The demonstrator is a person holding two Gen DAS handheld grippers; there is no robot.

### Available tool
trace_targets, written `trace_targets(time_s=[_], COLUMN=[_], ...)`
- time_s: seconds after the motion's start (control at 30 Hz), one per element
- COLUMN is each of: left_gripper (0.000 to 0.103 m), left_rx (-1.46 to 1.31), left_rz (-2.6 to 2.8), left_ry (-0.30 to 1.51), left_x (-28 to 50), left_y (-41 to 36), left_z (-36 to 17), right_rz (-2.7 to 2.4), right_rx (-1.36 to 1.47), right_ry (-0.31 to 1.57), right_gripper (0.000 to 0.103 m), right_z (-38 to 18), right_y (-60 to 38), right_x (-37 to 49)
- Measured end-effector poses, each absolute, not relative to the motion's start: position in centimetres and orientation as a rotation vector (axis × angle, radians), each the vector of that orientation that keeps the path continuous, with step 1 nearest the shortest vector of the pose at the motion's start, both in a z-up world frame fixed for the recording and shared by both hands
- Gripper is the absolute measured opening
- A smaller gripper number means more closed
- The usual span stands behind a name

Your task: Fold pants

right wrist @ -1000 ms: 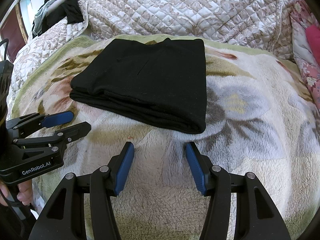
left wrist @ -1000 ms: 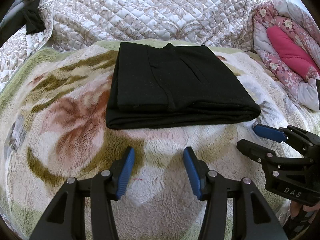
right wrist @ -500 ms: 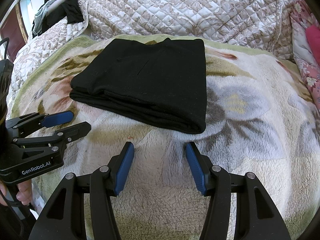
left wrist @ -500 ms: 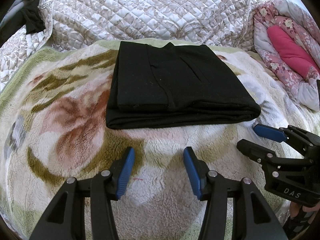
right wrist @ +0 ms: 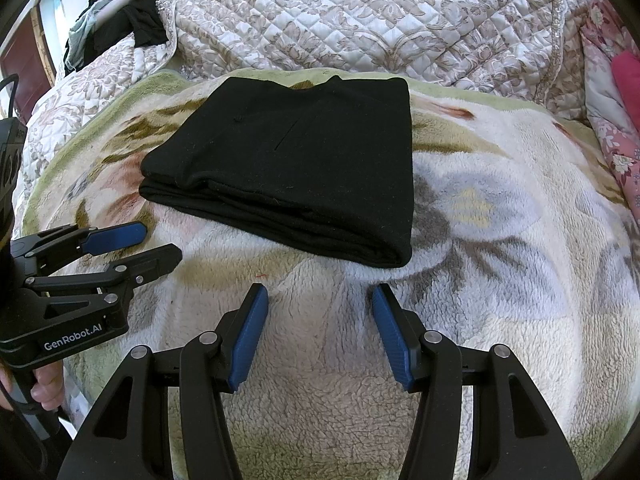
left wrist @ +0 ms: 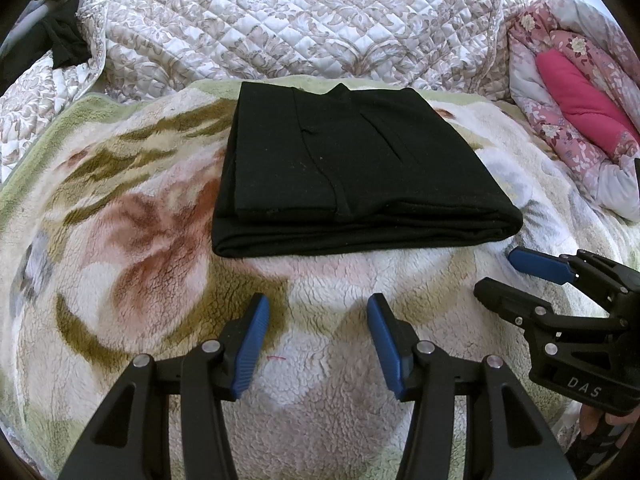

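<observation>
Black pants [left wrist: 352, 168] lie folded in a flat rectangular stack on a fleece floral blanket [left wrist: 120, 220]; they also show in the right wrist view [right wrist: 296, 168]. My left gripper [left wrist: 318, 312] is open and empty, hovering over the blanket just in front of the stack. My right gripper [right wrist: 320, 300] is open and empty, in front of the stack's near right corner. The right gripper shows at the right of the left wrist view [left wrist: 500, 276], the left gripper at the left of the right wrist view [right wrist: 160, 244]. Neither touches the pants.
A quilted bedspread [left wrist: 300, 28] rises behind the blanket. A pink floral quilt with a magenta pillow [left wrist: 576, 96] lies at the right. Dark clothes [right wrist: 132, 16] hang at the back left.
</observation>
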State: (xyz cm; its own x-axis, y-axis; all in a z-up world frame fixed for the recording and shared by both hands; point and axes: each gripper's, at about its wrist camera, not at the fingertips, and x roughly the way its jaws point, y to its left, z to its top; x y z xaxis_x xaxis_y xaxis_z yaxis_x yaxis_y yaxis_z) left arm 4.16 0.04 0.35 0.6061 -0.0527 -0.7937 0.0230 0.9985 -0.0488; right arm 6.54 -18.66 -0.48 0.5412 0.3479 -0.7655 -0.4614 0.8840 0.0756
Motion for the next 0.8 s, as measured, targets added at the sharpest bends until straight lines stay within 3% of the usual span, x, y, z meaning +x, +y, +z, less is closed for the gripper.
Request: trace_targets(time_s=[0.8], left_gripper=[0.054], left_rx=[-0.029], left_rz=[-0.044], left_ry=[0.924], left_x=[4.11], left_y=[-0.06], left_z=[0.27], right_rz=[0.481], right_rx=[-0.141], right_ry=[0.874], right_gripper=[0.055], right_z=[-0.51], right_y=[-18.64], right_x=[6.49])
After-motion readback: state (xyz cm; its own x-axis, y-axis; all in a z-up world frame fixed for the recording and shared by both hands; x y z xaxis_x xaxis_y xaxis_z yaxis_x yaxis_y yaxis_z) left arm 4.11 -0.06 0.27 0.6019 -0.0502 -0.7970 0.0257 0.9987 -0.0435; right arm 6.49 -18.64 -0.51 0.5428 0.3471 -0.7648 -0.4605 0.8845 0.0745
